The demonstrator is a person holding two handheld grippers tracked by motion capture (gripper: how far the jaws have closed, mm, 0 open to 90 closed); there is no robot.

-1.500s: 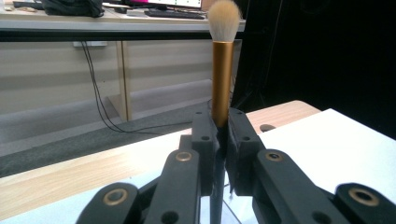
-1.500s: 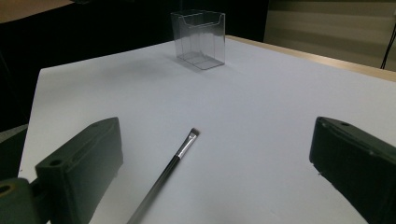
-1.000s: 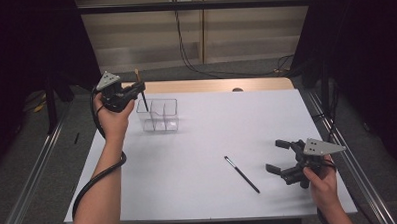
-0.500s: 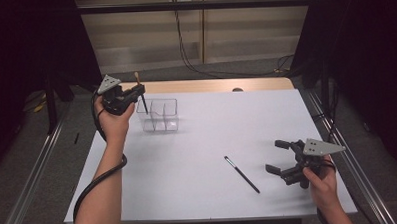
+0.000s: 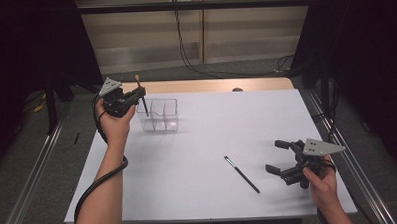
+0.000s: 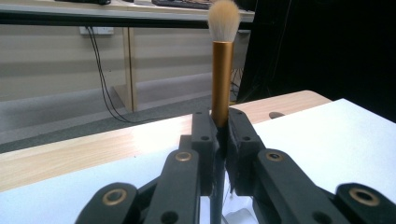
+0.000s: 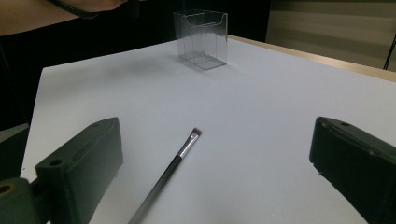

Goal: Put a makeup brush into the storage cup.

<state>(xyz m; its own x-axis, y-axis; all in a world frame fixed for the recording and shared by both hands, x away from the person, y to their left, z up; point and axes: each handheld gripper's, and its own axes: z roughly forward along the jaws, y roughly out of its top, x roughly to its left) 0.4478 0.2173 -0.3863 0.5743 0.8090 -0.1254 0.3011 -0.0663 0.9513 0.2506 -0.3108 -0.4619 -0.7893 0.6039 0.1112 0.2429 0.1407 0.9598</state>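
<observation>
My left gripper [image 5: 139,94] is shut on a makeup brush [image 5: 145,106] with a gold ferrule and pale bristles, held nearly upright. Its dark handle points down over the left part of a clear divided container [image 5: 161,116] at the table's far left. In the left gripper view the gold brush [image 6: 222,70] rises from between the shut jaws of that gripper [image 6: 220,128]. My right gripper [image 5: 282,157] stands open near the front right, just right of a thin black brush [image 5: 241,174] lying flat. In the right gripper view this thin brush [image 7: 173,164] lies ahead of the wide-open gripper [image 7: 215,156], nearer its left jaw.
The white tabletop [image 5: 202,142] has a wooden strip [image 5: 210,85] along its far edge with a small dark spot [image 5: 237,89] on it. Metal rails [image 5: 33,173] run along both sides. The clear container [image 7: 201,38] stands far off in the right gripper view.
My left gripper has dropped slightly and shifted a little right with the gold brush, bringing its handle closer to the container. The right gripper has hardly moved.
</observation>
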